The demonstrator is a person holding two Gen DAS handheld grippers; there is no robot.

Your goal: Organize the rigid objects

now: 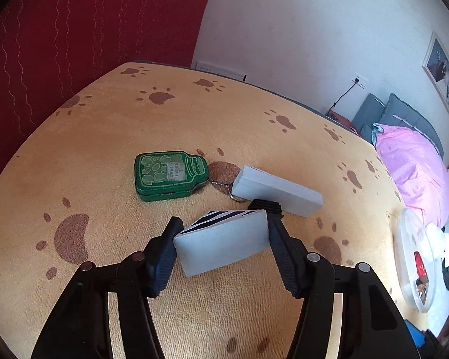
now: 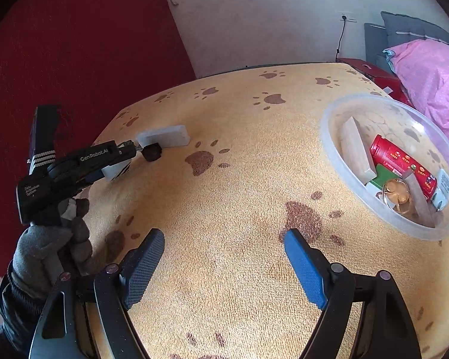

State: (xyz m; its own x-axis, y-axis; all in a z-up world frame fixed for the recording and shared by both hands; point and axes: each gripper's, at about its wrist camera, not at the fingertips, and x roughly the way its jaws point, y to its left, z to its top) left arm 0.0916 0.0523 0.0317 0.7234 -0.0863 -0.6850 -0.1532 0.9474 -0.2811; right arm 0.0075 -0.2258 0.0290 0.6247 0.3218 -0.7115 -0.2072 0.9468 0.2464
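My left gripper (image 1: 221, 218) is shut on a white block with black stripes (image 1: 224, 245), pads pressing on its two short ends; the block is tilted just over the paw-print cloth. Beyond it lie a green bottle-shaped tin (image 1: 167, 176) and a long white box (image 1: 278, 191), with a key ring and chain (image 1: 224, 187) between them. In the right wrist view, a gloved hand (image 2: 42, 248) holds the left gripper (image 2: 116, 161) with the block (image 2: 115, 172), in front of the white box (image 2: 164, 136). My right gripper (image 2: 224, 234) is open over bare cloth, nothing between its fingers.
A clear plastic bowl (image 2: 329, 137) at the table's right side holds a wooden block, a red can, coins and other small items; it also shows at the right edge of the left wrist view (image 1: 403, 239). A red curtain hangs at left; a bed with pink bedding stands at right.
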